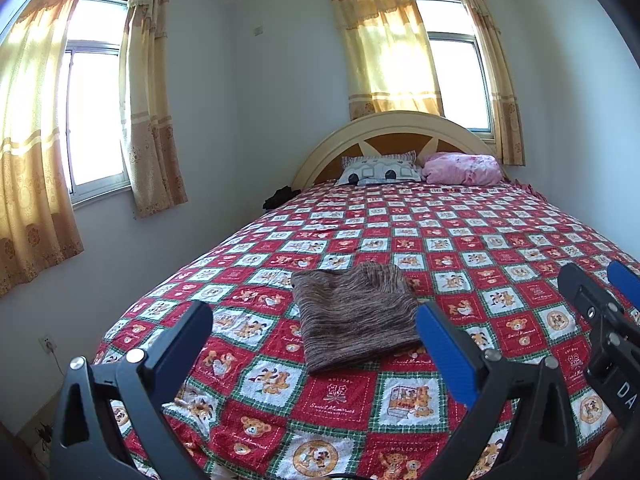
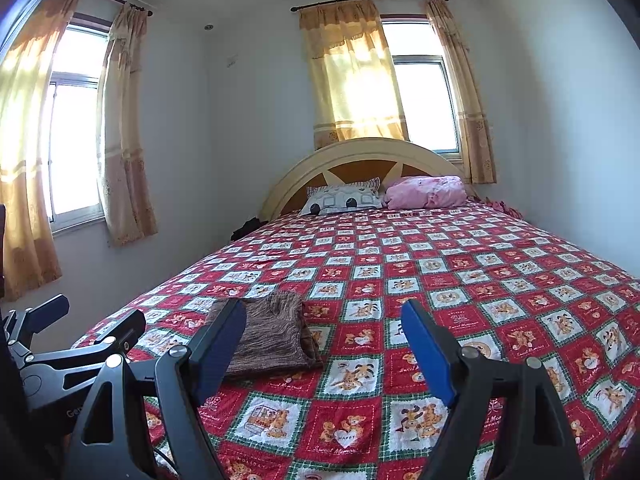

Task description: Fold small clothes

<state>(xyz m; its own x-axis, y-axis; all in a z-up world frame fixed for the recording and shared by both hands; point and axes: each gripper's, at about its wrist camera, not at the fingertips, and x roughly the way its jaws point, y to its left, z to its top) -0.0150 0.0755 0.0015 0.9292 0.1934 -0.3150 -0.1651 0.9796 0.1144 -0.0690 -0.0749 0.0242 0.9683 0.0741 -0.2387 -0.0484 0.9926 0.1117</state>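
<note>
Both grippers (image 1: 316,328) (image 2: 324,332) gape, above folded garment (image 1: 352,316).

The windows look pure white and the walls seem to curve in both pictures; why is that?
Left wrist view: daylight overexposes the windows to blank white, and the curtains glow yellow; the fisheye lens bows the walls and bed. Right wrist view: same blown-out windows and curved edges, with dark corners; the folded brown garment stays sharp.
</note>
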